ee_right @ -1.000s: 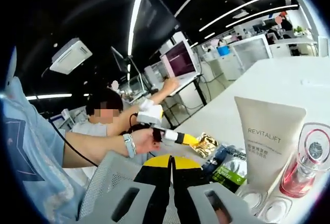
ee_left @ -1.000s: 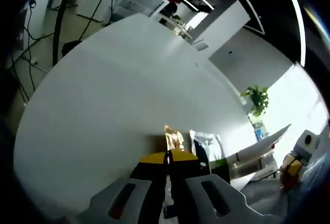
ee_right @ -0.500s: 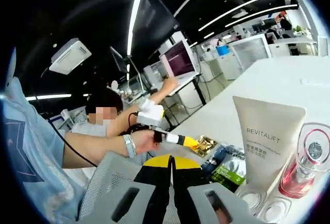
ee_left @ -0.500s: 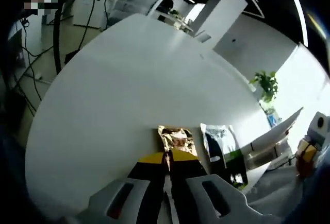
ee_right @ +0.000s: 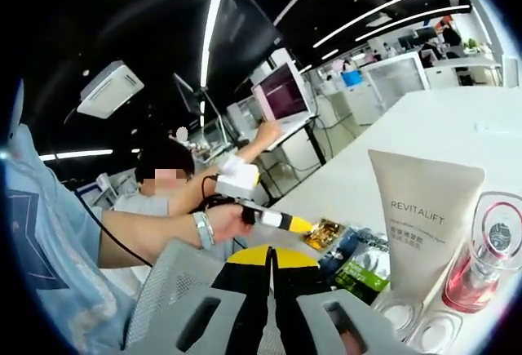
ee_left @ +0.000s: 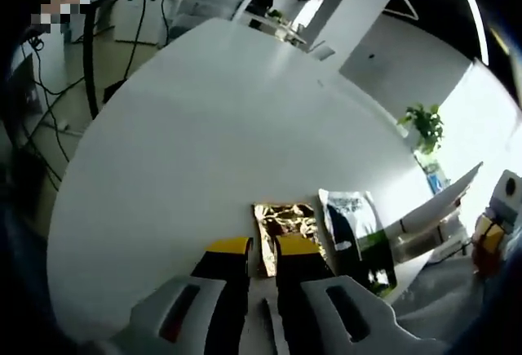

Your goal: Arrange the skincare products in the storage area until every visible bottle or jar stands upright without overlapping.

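Partly hidden items first. Left gripper view: gold sachet [ee_left: 287, 226] lies flat on the white table [ee_left: 204, 126], its near edge behind the jaw tips; just right of it a dark sachet [ee_left: 356, 232] with a green patch, flat too. Right of that, a tube lying toward the edge, hard to make out. Left gripper [ee_left: 262, 250]: jaws spread a little, a gap between the yellow tips, nothing held; contact with the gold sachet can't be told.

Right gripper view, left to right: person's hand [ee_right: 231, 223] holds the left gripper, its yellow tips just beside the gold sachet. Dark sachet next, partly behind the right gripper [ee_right: 270, 259], whose jaws are pressed together, holding nothing. One white tube [ee_right: 421, 218] marked REVITALIFT stands upright; one pink bottle [ee_right: 483, 264] upright beside it, cut off by the frame edge. Two clear round shapes [ee_right: 398, 316] at their feet, unclear what.

Count: two sachets, one tube, one bottle.
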Demonstrator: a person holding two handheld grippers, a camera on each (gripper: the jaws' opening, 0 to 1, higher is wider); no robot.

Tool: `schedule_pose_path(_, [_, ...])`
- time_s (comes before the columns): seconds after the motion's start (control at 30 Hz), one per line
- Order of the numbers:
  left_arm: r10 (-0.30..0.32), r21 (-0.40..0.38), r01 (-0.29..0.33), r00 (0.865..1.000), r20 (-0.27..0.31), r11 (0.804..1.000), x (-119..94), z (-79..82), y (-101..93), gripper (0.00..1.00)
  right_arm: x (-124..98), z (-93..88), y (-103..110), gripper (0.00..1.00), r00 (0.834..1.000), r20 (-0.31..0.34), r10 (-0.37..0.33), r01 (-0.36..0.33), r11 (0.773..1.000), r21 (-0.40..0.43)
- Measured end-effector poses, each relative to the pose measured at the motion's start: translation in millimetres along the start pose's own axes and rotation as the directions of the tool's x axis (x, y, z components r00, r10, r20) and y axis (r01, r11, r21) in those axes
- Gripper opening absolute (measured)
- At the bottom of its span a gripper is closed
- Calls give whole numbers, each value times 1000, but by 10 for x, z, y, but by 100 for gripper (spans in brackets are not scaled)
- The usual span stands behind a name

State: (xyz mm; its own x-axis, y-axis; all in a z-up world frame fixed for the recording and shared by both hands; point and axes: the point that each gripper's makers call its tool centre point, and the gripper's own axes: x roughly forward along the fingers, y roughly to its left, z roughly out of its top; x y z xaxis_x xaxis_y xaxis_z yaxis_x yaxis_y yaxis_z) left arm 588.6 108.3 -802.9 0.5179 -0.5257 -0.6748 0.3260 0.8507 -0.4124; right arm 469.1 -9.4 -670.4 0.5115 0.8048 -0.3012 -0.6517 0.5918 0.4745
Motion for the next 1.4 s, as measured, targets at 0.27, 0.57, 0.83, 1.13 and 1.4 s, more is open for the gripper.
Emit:
schedule_pose_path(0.27, [-23,370,20,1000,3,929,-14,127,-254,25,9,-17,6,0,1000,-8,6,-6,1000,14])
schedule_pose_path(0.57, [36,582,46,991,-128,812,191,-75,-311,35,2,-18,-22,0,1000,-7,-7,7,1000,12])
schedule_pose_path(0.83, [51,590,16,994,-97,807,211,1,-258,36,11,-31,-19,0,1000,-15,-3,4,1000,15])
schedule_pose_path(1.13, [63,588,-7,995,-76,809,233,39,-253,37,16,-43,-35,0,1000,-20,-11,11,1000,14])
schedule_pose_path(1.4, [65,565,-9,995,-79,825,232,53,-240,36,5,-25,-56,0,1000,-13,-21,21,1000,13])
